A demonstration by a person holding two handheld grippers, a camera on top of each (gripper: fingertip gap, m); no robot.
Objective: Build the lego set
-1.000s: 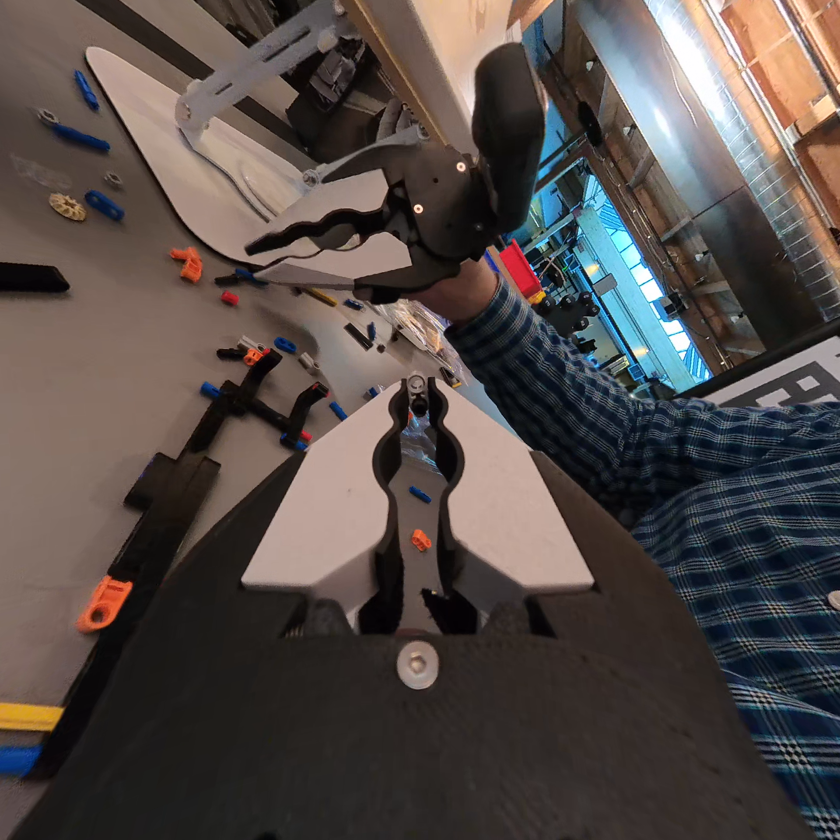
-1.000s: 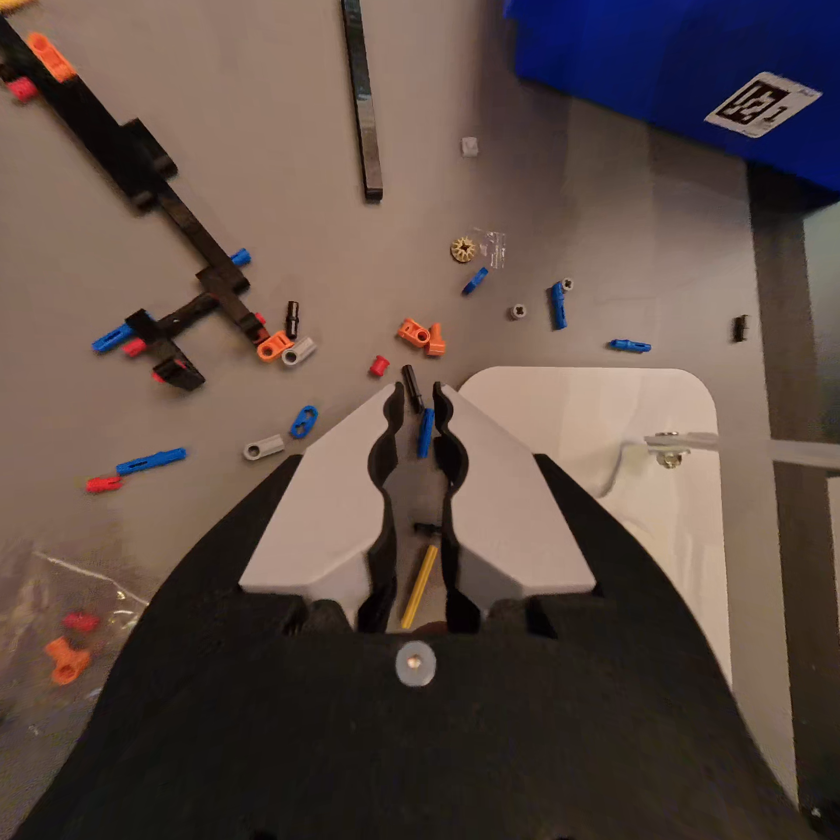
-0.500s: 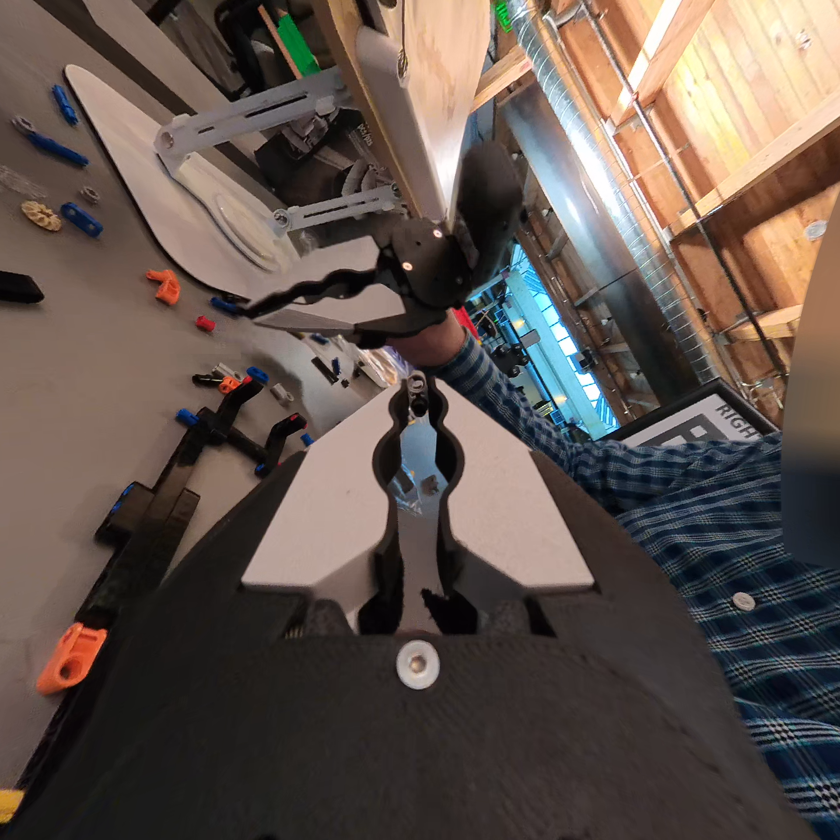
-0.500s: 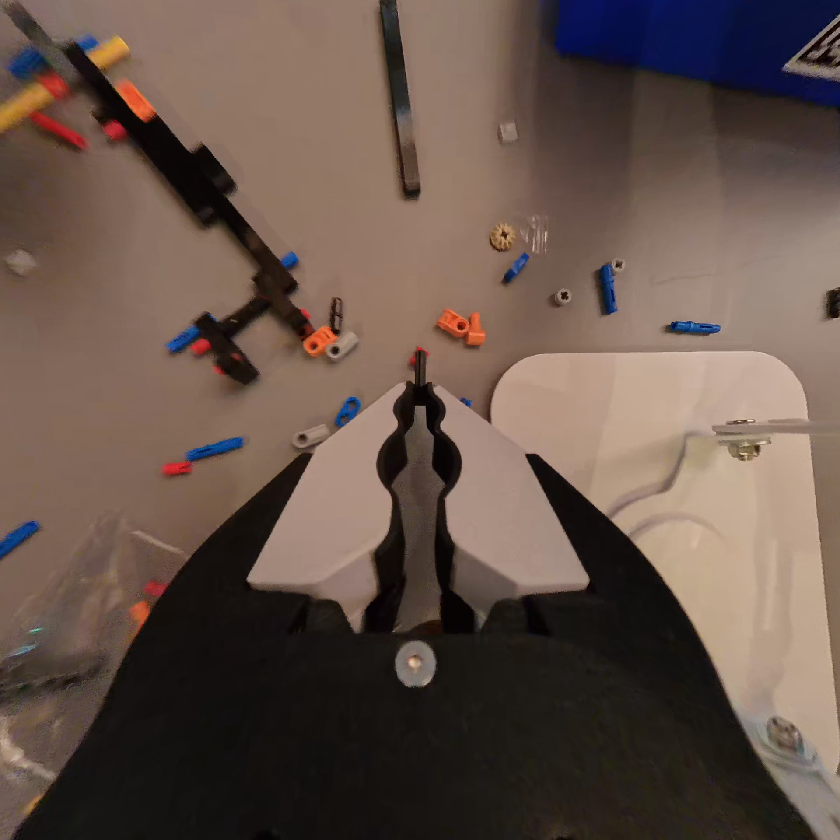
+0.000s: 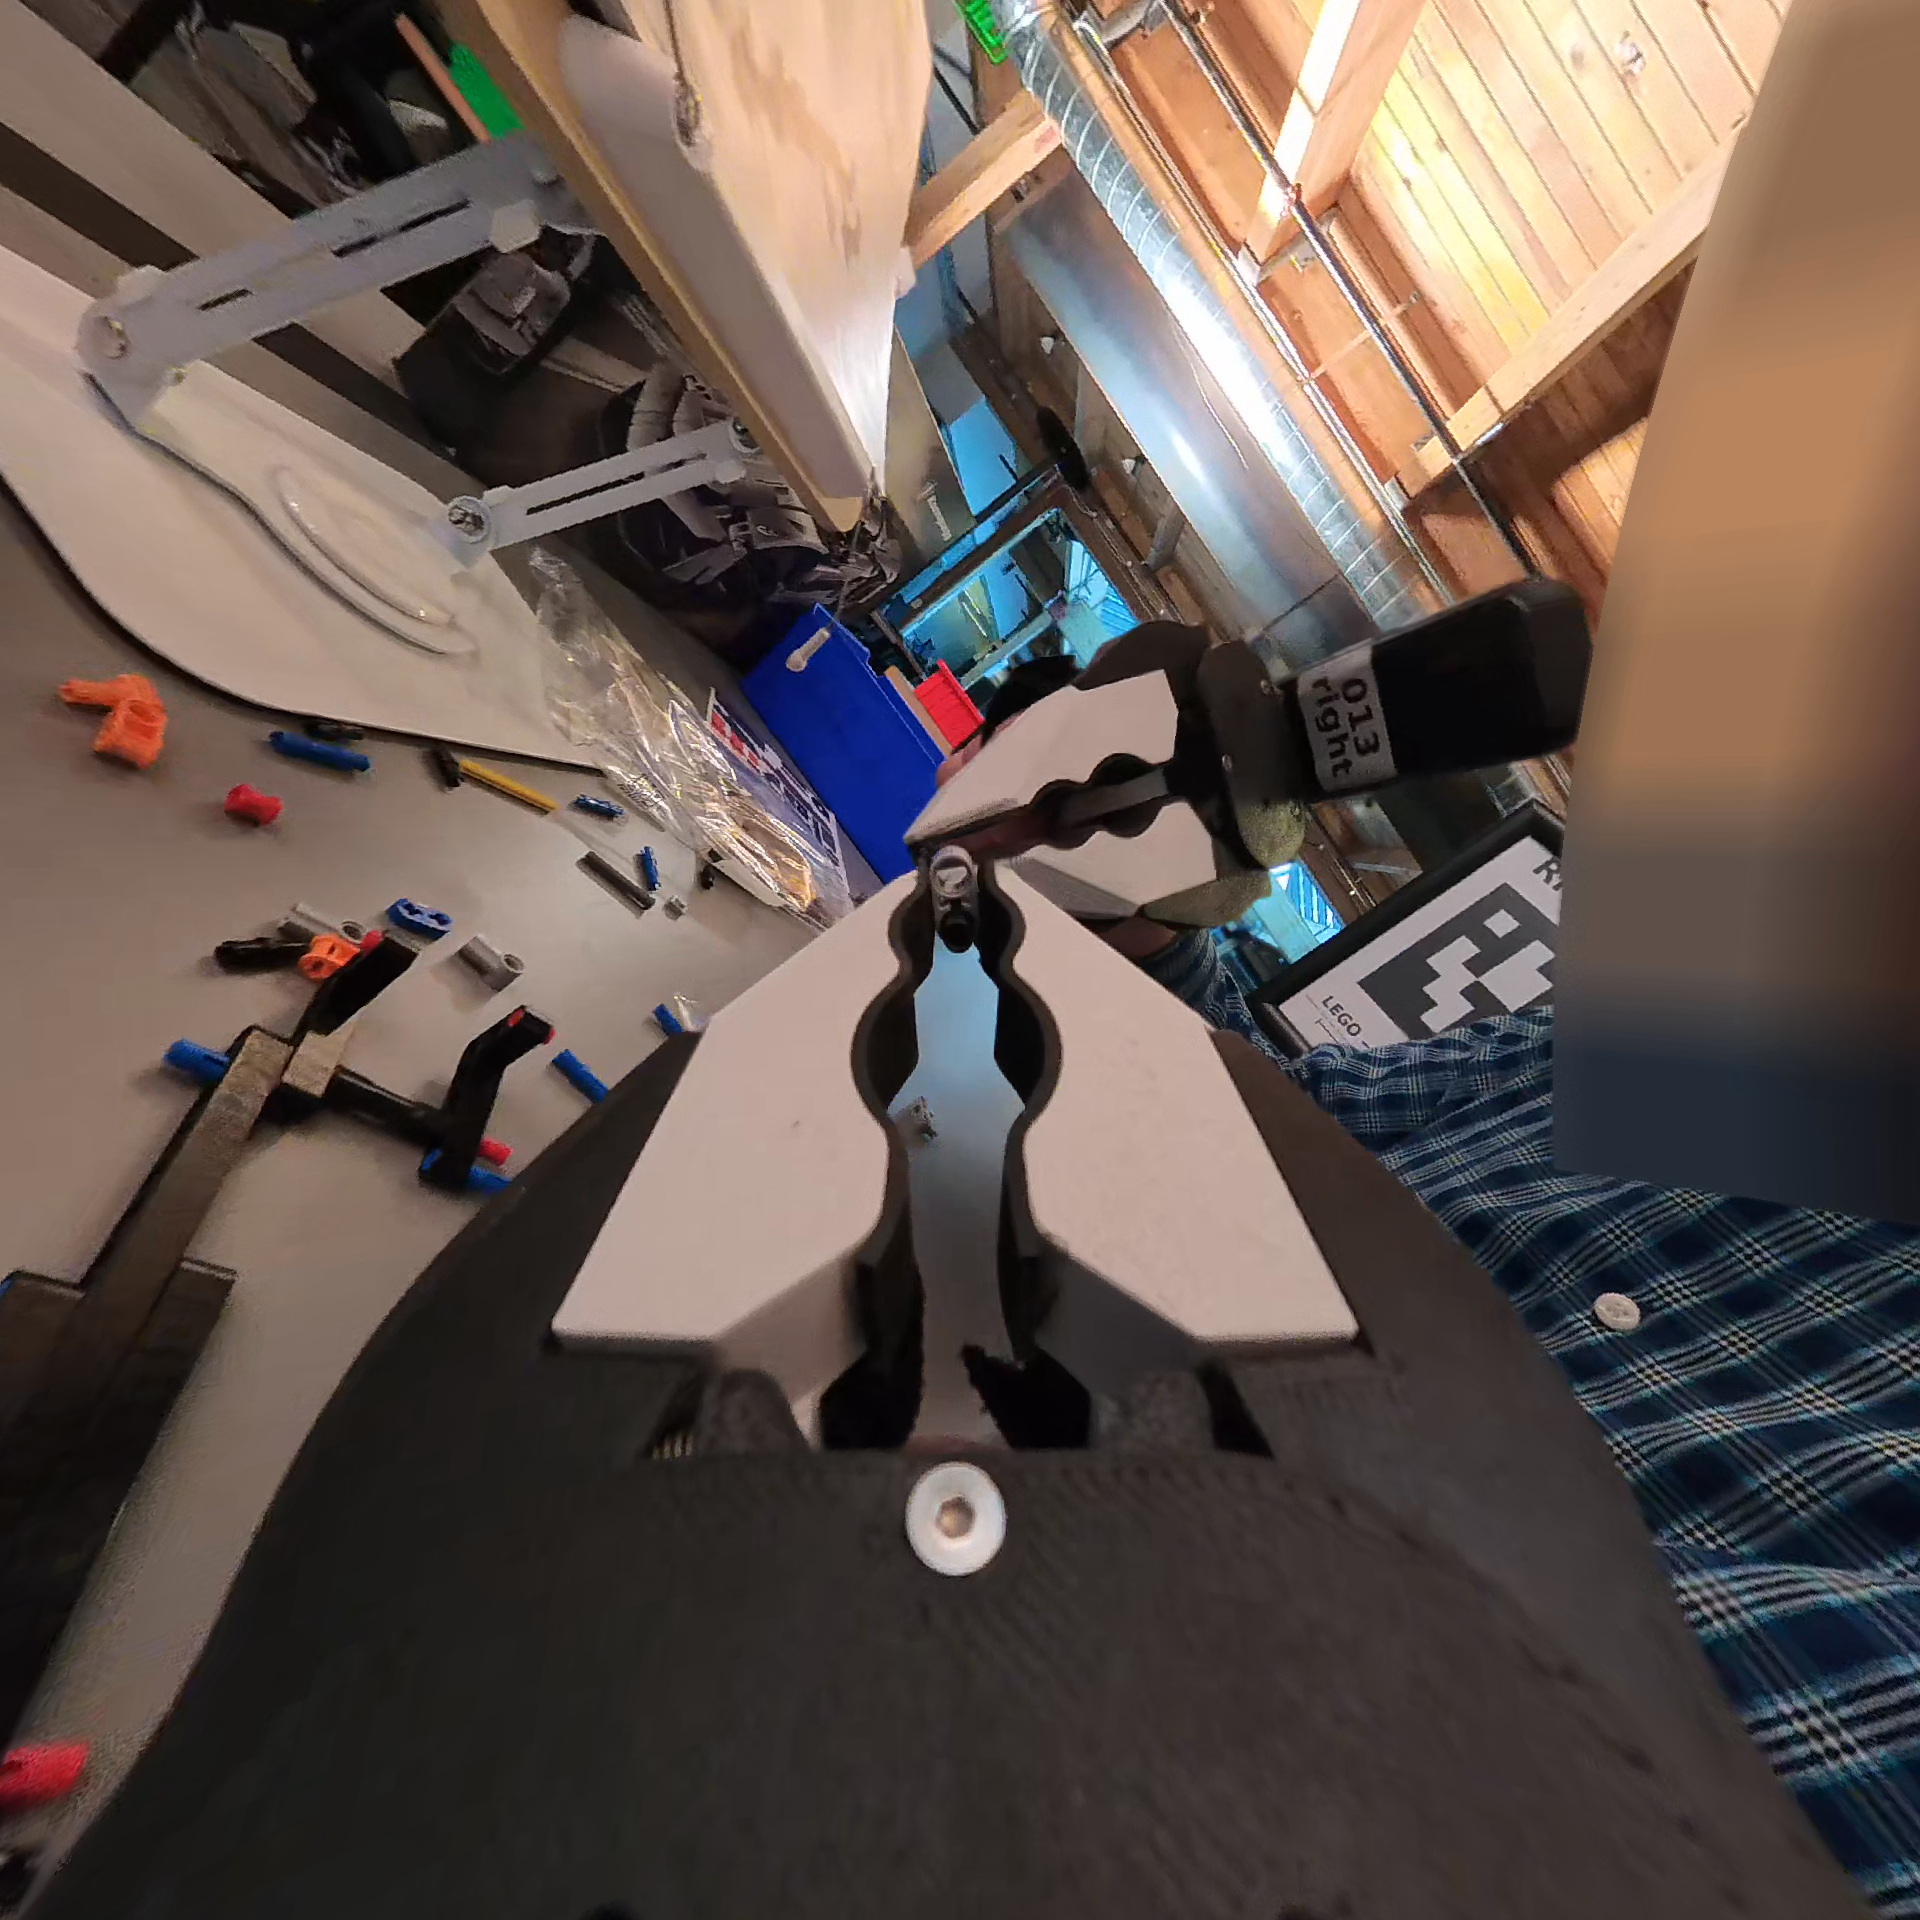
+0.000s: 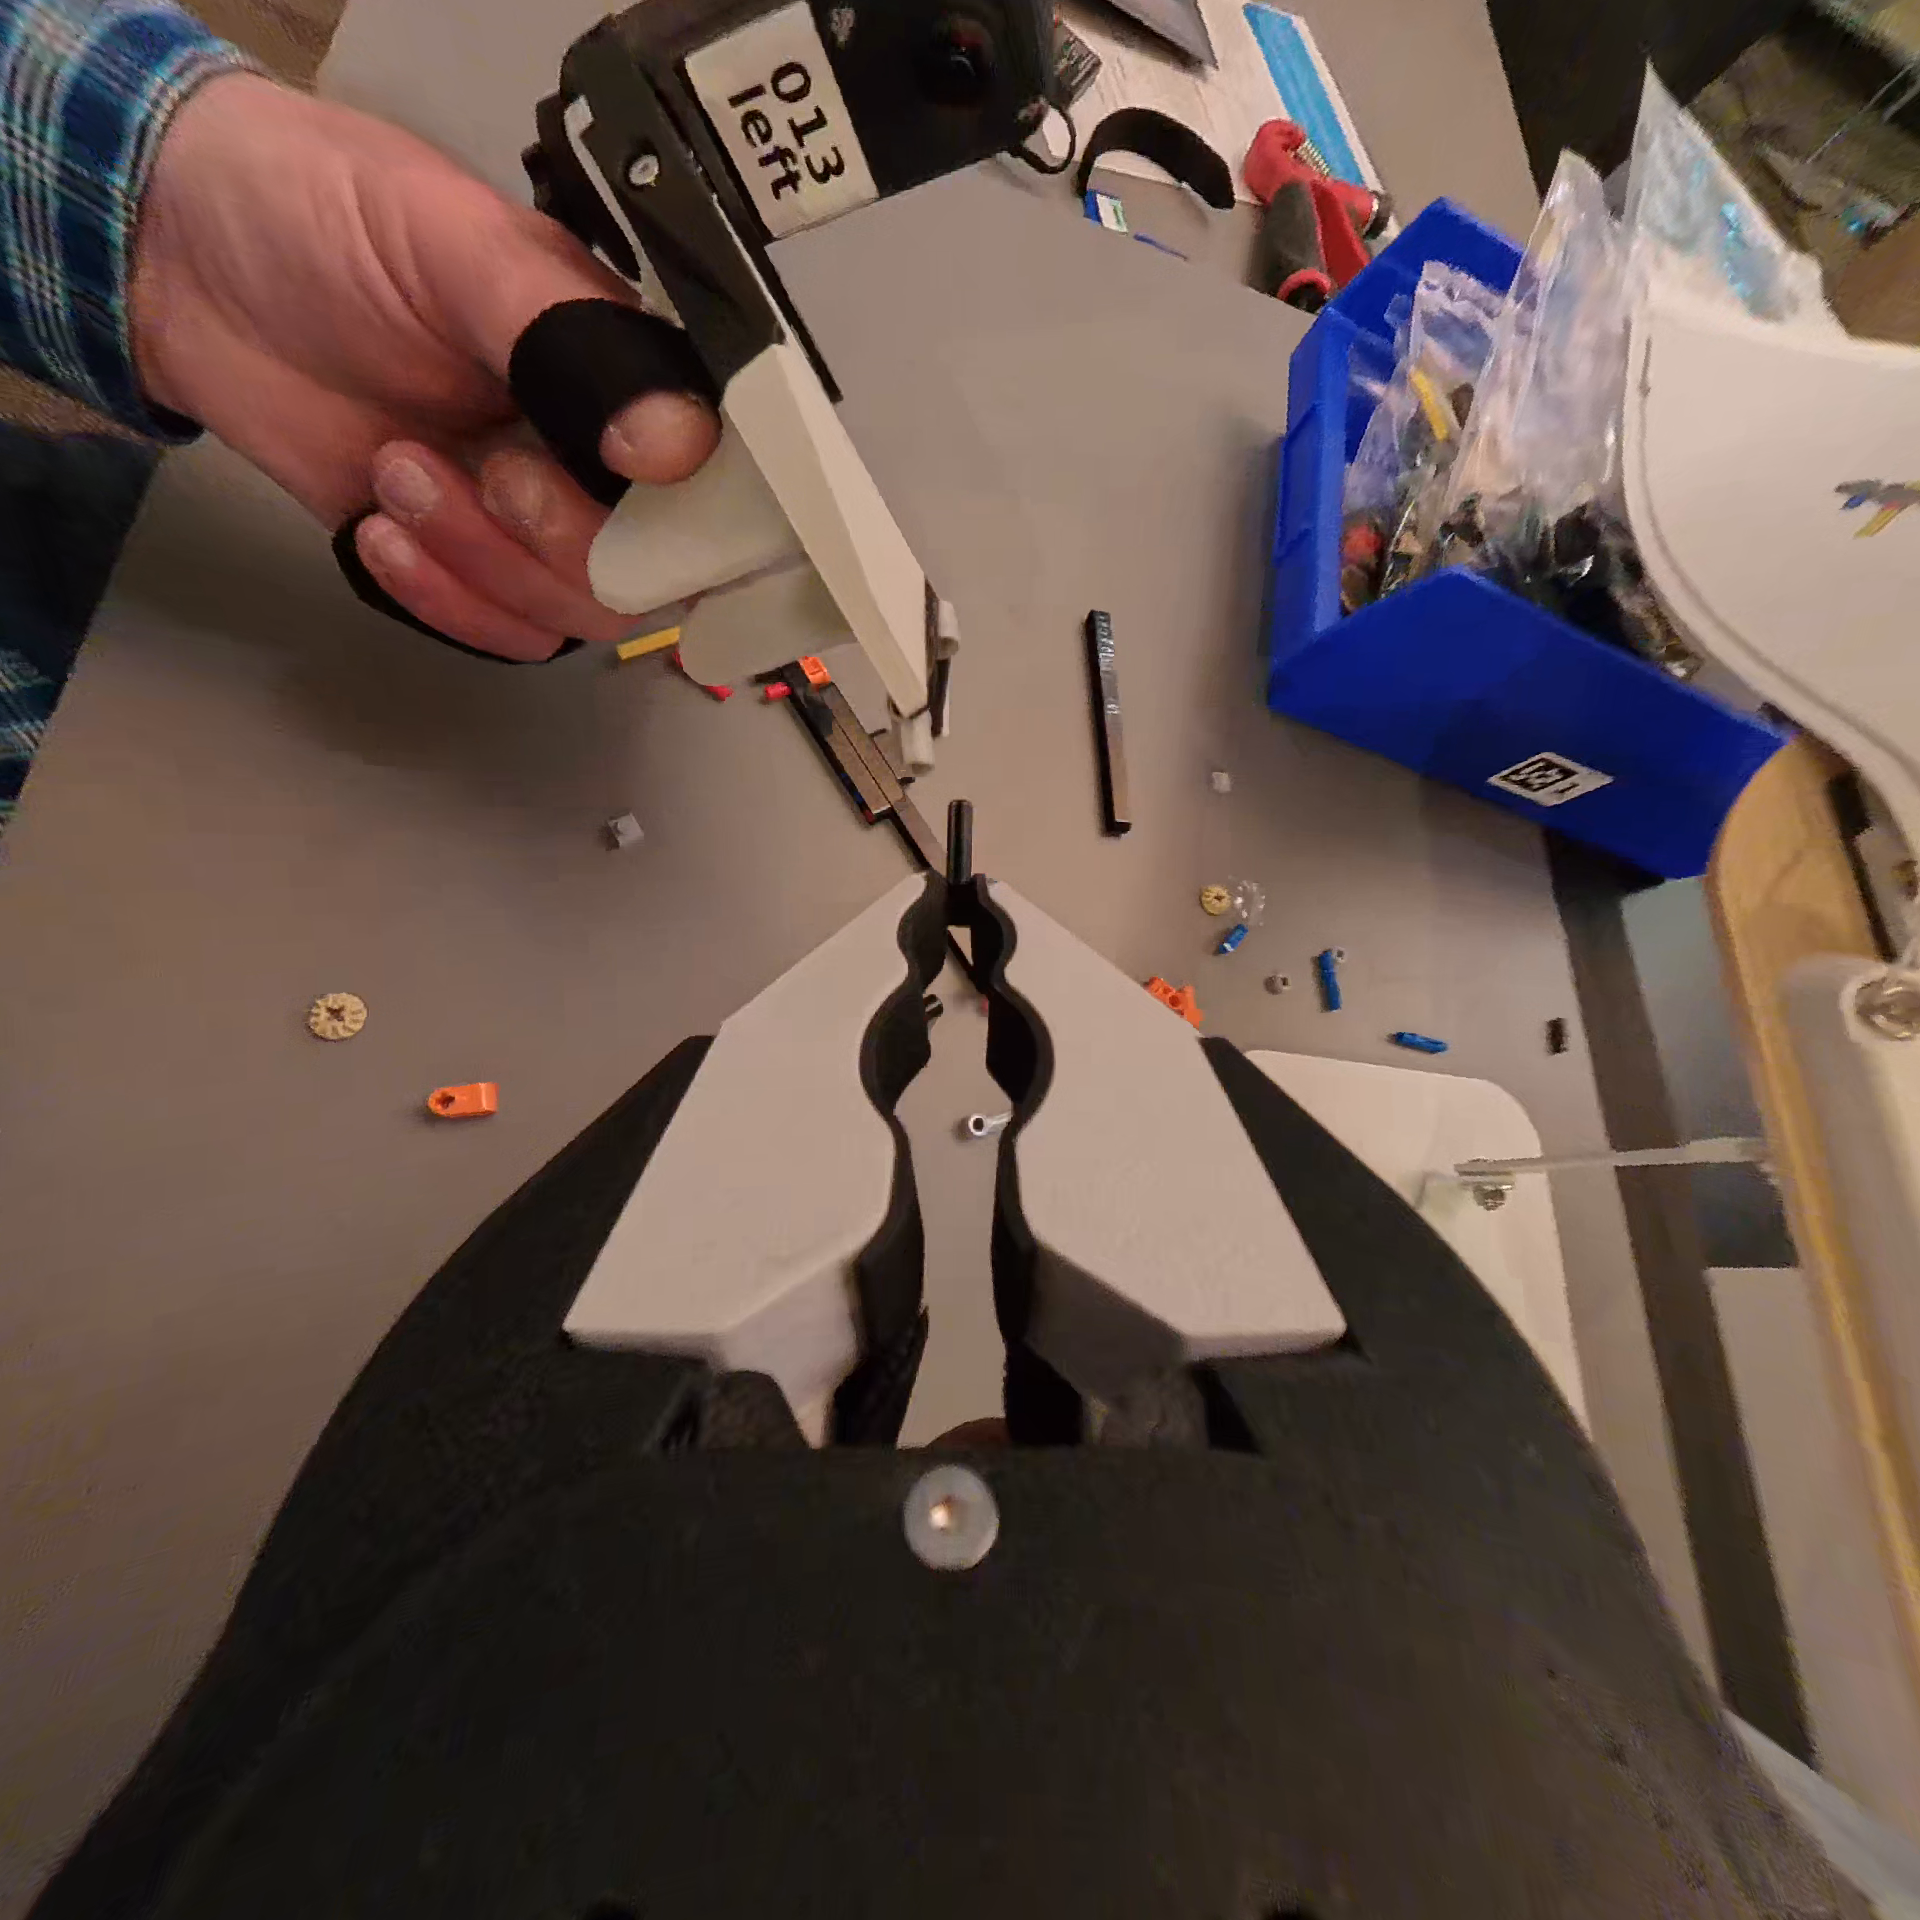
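Observation:
My left gripper [image 5: 951,885] is shut on a small grey connector [image 5: 951,869] with a black pin in it, held up off the grey table. My right gripper [image 6: 958,885] is shut on a black pin [image 6: 957,836] that sticks out past its tips. The two grippers face each other tip to tip, a short gap apart. The right gripper shows in the left wrist view [image 5: 927,831]; the left one shows in the right wrist view [image 6: 920,727]. A black frame assembly [image 5: 312,1049] with blue and red pins lies on the table; it also shows in the right wrist view [image 6: 868,753].
Loose blue, orange, red and grey pieces are scattered on the table [image 6: 260,831]. A long black beam [image 6: 1107,717] lies flat. A blue bin [image 6: 1455,675] holds bagged parts. A white stand base [image 6: 1403,1122] is at the right. Plastic bags [image 5: 665,717] lie beyond it. Both grippers' tips are close together, under 4 cm apart.
My right gripper shut on the black pin on the table, lifted it and swung up to face the left gripper. The left gripper tilted up, still holding the grey connector.

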